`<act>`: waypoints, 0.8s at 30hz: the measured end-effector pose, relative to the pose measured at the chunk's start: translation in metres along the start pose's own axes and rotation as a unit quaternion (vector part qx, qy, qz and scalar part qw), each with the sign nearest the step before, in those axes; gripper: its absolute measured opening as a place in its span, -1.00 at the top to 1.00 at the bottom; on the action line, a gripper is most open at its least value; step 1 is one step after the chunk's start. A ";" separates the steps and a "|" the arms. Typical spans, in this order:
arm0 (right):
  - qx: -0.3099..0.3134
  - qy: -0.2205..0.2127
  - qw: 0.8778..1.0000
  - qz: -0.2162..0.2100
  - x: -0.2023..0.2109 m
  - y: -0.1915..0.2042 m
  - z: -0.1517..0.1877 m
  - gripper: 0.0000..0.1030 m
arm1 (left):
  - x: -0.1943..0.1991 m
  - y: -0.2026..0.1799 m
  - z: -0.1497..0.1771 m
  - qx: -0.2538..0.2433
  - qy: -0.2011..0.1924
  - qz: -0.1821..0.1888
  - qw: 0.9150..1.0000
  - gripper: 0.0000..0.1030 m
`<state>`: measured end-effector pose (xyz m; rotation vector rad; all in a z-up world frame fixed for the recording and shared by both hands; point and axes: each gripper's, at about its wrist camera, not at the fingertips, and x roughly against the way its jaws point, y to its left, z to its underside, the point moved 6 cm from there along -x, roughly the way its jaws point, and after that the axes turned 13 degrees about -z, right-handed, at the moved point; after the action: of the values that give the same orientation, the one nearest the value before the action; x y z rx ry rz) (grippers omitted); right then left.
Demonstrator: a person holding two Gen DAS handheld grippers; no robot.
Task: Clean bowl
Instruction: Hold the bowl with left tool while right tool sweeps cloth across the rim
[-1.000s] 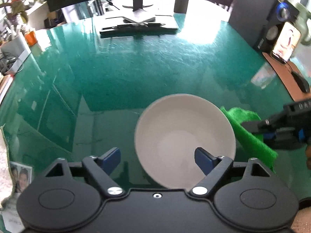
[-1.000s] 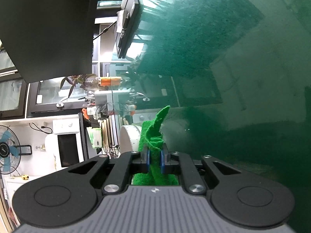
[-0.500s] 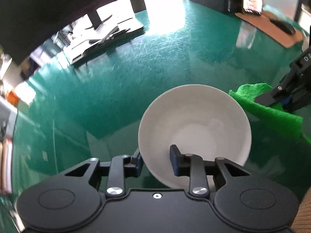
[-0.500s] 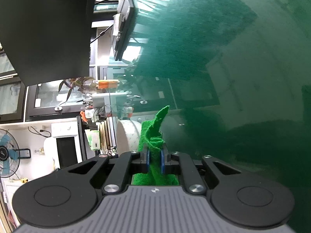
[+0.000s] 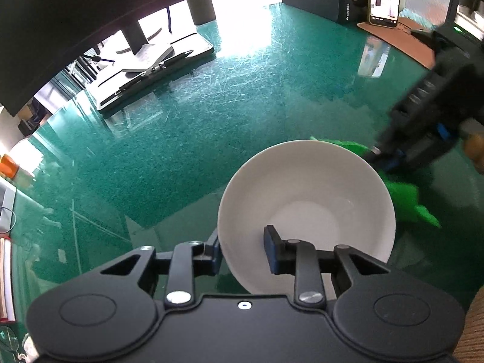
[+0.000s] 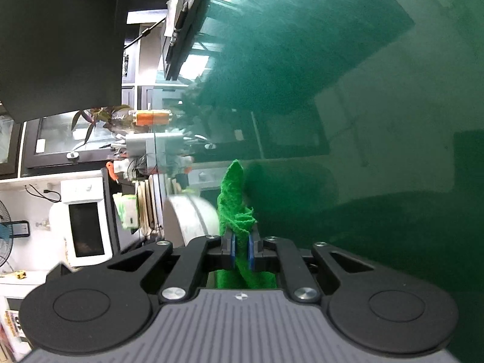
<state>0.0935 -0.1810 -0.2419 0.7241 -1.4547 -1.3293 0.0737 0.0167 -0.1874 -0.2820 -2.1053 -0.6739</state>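
we have the left tool [image 5: 243,251] clamped on the near rim of the white bowl [image 5: 305,199], one finger inside and one outside, bowl over the green bench [image 5: 187,139], and the right tool [image 6: 240,249] pinched tight on the green cloth [image 6: 234,199] just beside the bowl.

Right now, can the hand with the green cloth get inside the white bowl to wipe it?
Probably yes. The bowl is open at the top with nothing in it except one finger of the left gripper clamping its near rim. The right gripper, pinching the green cloth, sits just beside the far rim.
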 end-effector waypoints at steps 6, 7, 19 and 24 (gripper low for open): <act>0.004 -0.013 1.000 -0.012 0.000 0.008 -0.001 0.81 | 0.000 -0.001 -0.001 0.001 -0.001 -0.006 1.000 0.45; 0.004 -0.014 1.000 -0.015 0.002 0.008 0.001 0.81 | 0.000 -0.001 -0.002 0.001 -0.001 -0.006 1.000 0.45; 0.003 0.005 1.000 -0.010 0.021 0.003 0.024 0.81 | 0.001 -0.005 -0.004 -0.009 -0.007 -0.009 1.000 0.43; 0.023 -0.008 1.000 -0.020 0.006 0.018 -0.001 0.80 | 0.001 -0.006 -0.004 -0.009 -0.008 -0.011 1.000 0.43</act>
<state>0.0958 -0.1831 -0.2234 0.7775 -1.4939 -1.3392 0.0729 0.0099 -0.1866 -0.2756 -2.1211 -0.7069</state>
